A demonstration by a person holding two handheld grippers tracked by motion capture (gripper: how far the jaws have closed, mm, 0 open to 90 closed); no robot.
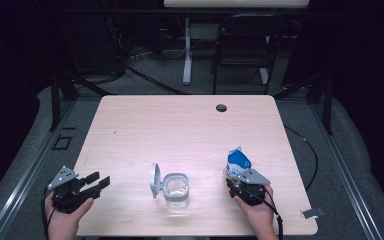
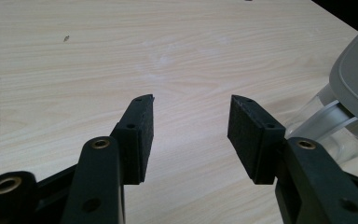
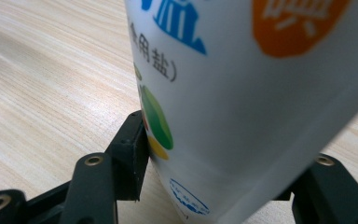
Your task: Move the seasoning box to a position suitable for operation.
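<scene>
- The right gripper point(image 1: 241, 176) is clamping a white bag of salt point(image 1: 238, 161) near the table's point(image 1: 180, 125) right front, its jaws standing wide around the bag's lower body.
- In the right gripper view, the pad point(image 3: 133, 154) is pressing the printed bag point(image 3: 242, 93), which is standing roughly upright.
- A clear container point(image 1: 176, 189) with its grey lid point(image 1: 154, 180) hinged open is sitting at the front centre, apart from the bag.
- The left gripper point(image 1: 100, 182) is resting open and empty at the table's left edge, with the container's lid point(image 2: 356, 79) just beside one jaw.
- Judgement: pouring is the likely step, so the bag is best carried level above the opening, then tipped slowly, while the free gripper is steadying the container.
</scene>
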